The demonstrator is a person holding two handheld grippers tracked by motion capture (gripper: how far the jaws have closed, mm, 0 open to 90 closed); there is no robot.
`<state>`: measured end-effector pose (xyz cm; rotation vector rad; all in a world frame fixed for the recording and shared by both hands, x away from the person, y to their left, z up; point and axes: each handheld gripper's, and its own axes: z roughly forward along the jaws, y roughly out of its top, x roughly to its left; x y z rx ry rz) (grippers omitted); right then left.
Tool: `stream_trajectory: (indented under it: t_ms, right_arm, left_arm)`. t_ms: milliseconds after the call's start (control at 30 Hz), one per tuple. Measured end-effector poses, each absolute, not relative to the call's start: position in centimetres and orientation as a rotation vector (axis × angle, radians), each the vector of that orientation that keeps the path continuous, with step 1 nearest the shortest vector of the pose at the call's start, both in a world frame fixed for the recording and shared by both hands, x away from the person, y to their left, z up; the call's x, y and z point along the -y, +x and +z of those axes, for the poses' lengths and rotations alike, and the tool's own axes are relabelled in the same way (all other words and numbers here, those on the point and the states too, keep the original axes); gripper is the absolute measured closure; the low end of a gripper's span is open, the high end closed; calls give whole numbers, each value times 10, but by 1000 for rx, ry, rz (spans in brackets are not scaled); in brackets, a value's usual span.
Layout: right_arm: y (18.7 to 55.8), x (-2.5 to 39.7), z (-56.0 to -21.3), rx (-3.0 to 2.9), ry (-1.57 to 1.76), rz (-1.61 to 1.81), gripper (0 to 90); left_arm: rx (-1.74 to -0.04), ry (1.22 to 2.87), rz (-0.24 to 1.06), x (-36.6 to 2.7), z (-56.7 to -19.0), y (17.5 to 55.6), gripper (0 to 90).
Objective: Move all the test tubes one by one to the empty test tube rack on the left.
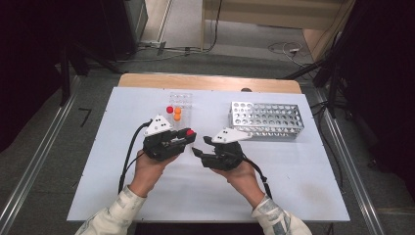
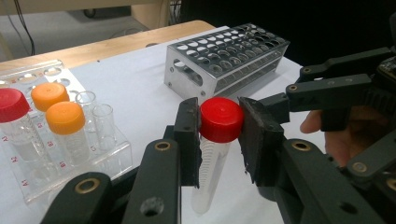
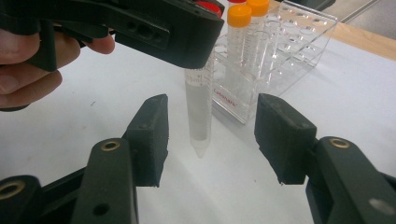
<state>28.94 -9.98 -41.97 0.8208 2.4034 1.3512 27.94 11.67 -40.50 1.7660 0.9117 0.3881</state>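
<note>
My left gripper [image 2: 219,114] is shut on the red cap of a clear conical tube [image 2: 211,168], which hangs upright just above the white table. In the high view this gripper [image 1: 189,134] sits at mid-table, right of the person's left hand. My right gripper [image 3: 212,140] is open. Its two black pads [image 3: 150,133] stand on either side of the tube's lower end [image 3: 200,112] without touching it. From above, the right gripper [image 1: 200,146] is just right of the left one and points toward it.
A clear plastic rack [image 2: 109,156] behind the left gripper holds two orange-capped tubes [image 2: 65,117] and one red-capped tube [image 2: 11,105]. A perforated metal rack [image 1: 266,120] stands at the back right. The white tabletop [image 1: 147,196] is bare near the person.
</note>
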Motion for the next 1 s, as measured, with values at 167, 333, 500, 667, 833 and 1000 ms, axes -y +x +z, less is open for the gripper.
stream_trajectory:
  t_ms: [167, 333, 500, 667, 833, 1000]
  right_arm:
    - [288, 107, -419, -2392, 828, 1353, 416]
    - [288, 112, -420, -2382, 839, 1350, 415]
    - [289, 117, -421, -2373, 853, 1343, 412]
    - [291, 123, -422, -2373, 868, 1334, 403]
    - [292, 127, -425, -2372, 882, 1320, 403]
    - [294, 130, -425, -2366, 895, 1316, 402]
  left_arm:
    - [-918, 1760, 396, -121, -404, 279, 703]
    - [-930, 1759, 410, -126, -403, 280, 703]
    - [-938, 1746, 418, -130, -402, 280, 703]
    - [-951, 1738, 427, -136, -401, 281, 703]
    - [-961, 1729, 432, -139, -400, 281, 704]
    - [-970, 1724, 435, -142, -399, 282, 703]
